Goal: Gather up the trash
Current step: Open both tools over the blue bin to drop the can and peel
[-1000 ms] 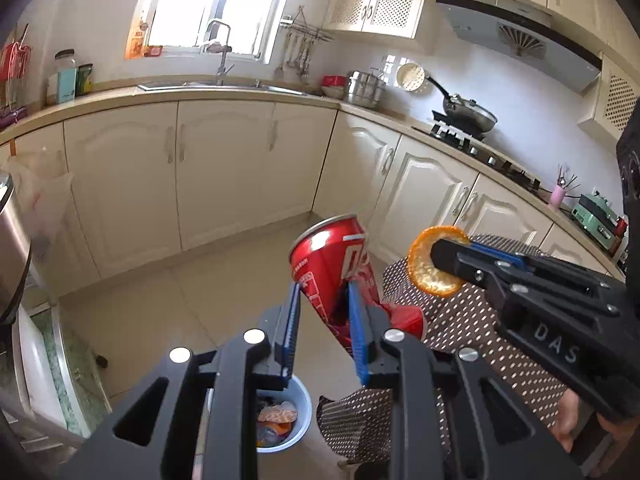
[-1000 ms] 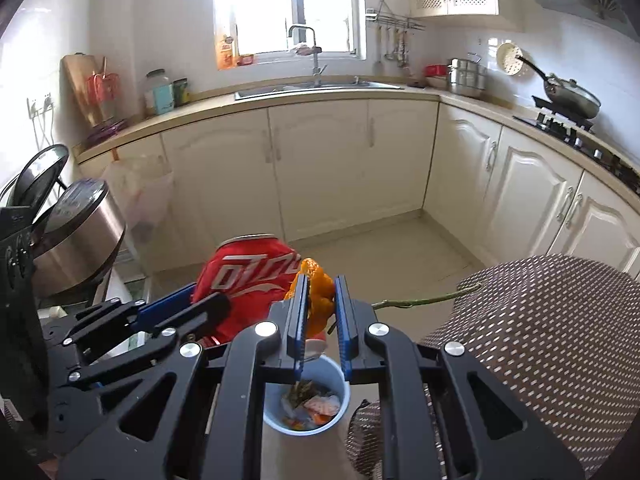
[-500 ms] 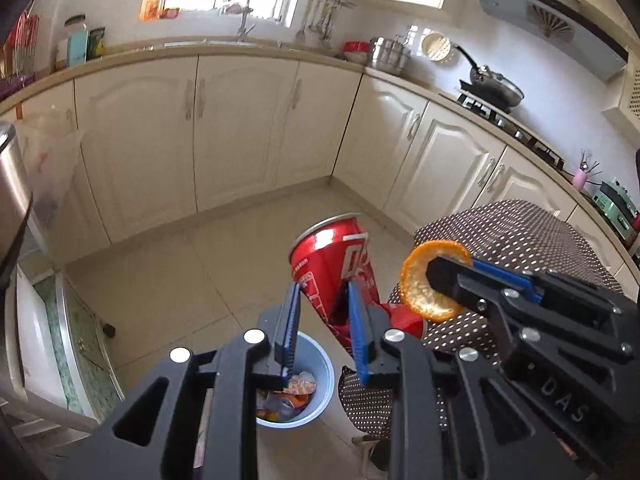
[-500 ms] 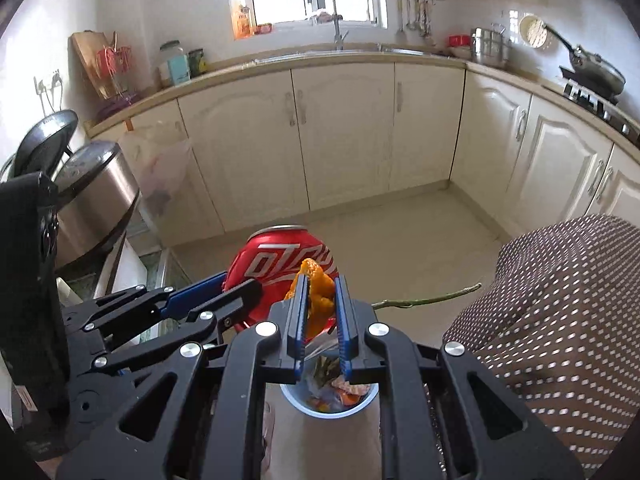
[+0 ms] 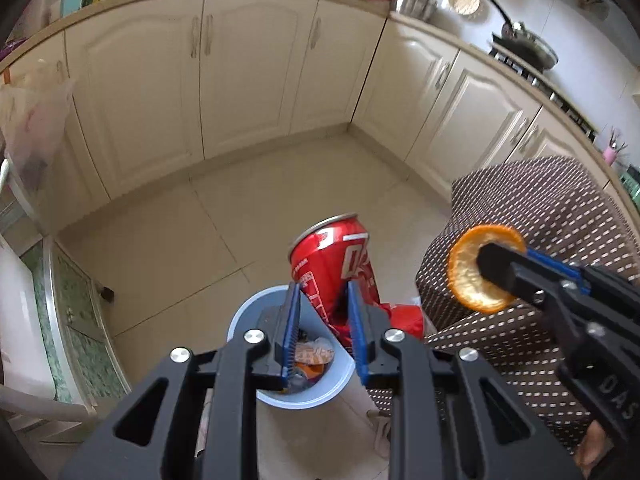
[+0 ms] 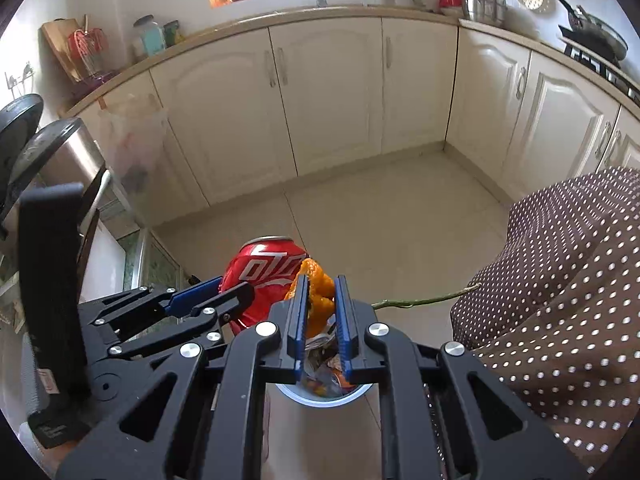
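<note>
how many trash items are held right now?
2: a can in the left gripper, an orange peel in the right gripper. More trash sits in the bin.

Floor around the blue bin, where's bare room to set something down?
Bare tile runs from the blue bin out to the cream cabinets. It is crowded over the bin, where the red can and orange peel hang, and beside the dotted tablecloth.

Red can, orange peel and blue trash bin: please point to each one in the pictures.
red can [image 5: 336,264]: left wrist view, on its printed side wall.
orange peel [image 5: 466,276]: left wrist view, on its pale inner face.
blue trash bin [image 5: 244,316]: left wrist view, on its rim, left part.
</note>
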Demonstrator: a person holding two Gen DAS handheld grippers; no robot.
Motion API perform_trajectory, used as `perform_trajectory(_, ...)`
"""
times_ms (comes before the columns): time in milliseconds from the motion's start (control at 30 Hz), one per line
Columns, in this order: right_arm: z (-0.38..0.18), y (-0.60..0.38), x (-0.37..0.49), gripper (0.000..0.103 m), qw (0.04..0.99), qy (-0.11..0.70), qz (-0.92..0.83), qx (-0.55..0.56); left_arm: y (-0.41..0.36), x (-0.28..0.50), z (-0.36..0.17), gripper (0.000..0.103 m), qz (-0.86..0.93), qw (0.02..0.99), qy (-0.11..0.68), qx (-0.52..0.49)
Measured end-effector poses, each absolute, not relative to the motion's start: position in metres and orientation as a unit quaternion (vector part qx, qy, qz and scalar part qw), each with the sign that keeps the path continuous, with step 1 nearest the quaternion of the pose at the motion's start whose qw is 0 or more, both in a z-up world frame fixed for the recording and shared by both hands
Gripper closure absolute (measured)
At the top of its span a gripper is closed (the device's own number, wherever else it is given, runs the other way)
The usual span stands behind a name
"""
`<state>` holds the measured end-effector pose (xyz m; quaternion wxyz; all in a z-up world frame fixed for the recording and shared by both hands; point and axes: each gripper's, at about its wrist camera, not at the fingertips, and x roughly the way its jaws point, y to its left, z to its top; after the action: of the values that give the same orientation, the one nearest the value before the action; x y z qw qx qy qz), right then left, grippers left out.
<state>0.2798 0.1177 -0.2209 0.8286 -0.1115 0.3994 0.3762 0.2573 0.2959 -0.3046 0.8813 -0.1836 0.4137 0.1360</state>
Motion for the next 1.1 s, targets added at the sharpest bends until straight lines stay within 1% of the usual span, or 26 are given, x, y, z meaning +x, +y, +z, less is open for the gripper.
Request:
perform_trajectory(200,-0.237,0.120,0.292,0.091,0.827,0.414,0.365,-0.110,0.298,0.282,-0.330,0.081,0.130,0.869,0.440,-0.185)
perform_trajectory(400,-0.246,0.118,0.302,0.091,0.830,0.421,0.350,-0.104,0.297,0.299,-0.336,0.078,0.121,0.863,0.453,-0.188)
perform_trajectory(433,-0.247,0.117,0.303,0.091,0.830,0.422,0.349,-0.103,0.297,0.299,-0.335,0.074,0.123,0.864,0.452,-0.187)
perform_trajectory(467,-0.247,0.117,0.302,0.091,0.831,0.423,0.347,-0.102,0.298,0.300,-0.334,0.067,0.124,0.864,0.451,-0.184)
perform_trajectory(533,-0.249,0.116,0.303,0.091,0.830,0.425,0.347,-0.102,0.297,0.298,-0.330,0.060,0.130,0.867,0.447,-0.180)
perform_trajectory(600,-0.250,0.118,0.303,0.091,0.828,0.428,0.346,-0.102,0.297,0.295,-0.327,0.059,0.138,0.868,0.443,-0.176)
perform_trajectory(667,-0.253,0.120,0.302,0.091,0.826,0.432,0.347,-0.104,0.299,0.291,-0.324,0.055,0.149,0.867,0.441,-0.175)
perform_trajectory(733,-0.255,0.124,0.301,0.091,0.822,0.436,0.351,-0.105,0.302,0.287,-0.321,0.048,0.158,0.866,0.441,-0.177)
perform_trajectory(833,-0.260,0.131,0.300,0.091,0.816,0.442,0.356,-0.108,0.310,0.278,-0.320,0.040,0.177,0.861,0.441,-0.180)
perform_trajectory(1100,-0.269,0.151,0.303,0.091,0.808,0.449,0.364,-0.112,0.332,0.258,-0.322,0.039,0.203,0.851,0.442,-0.199)
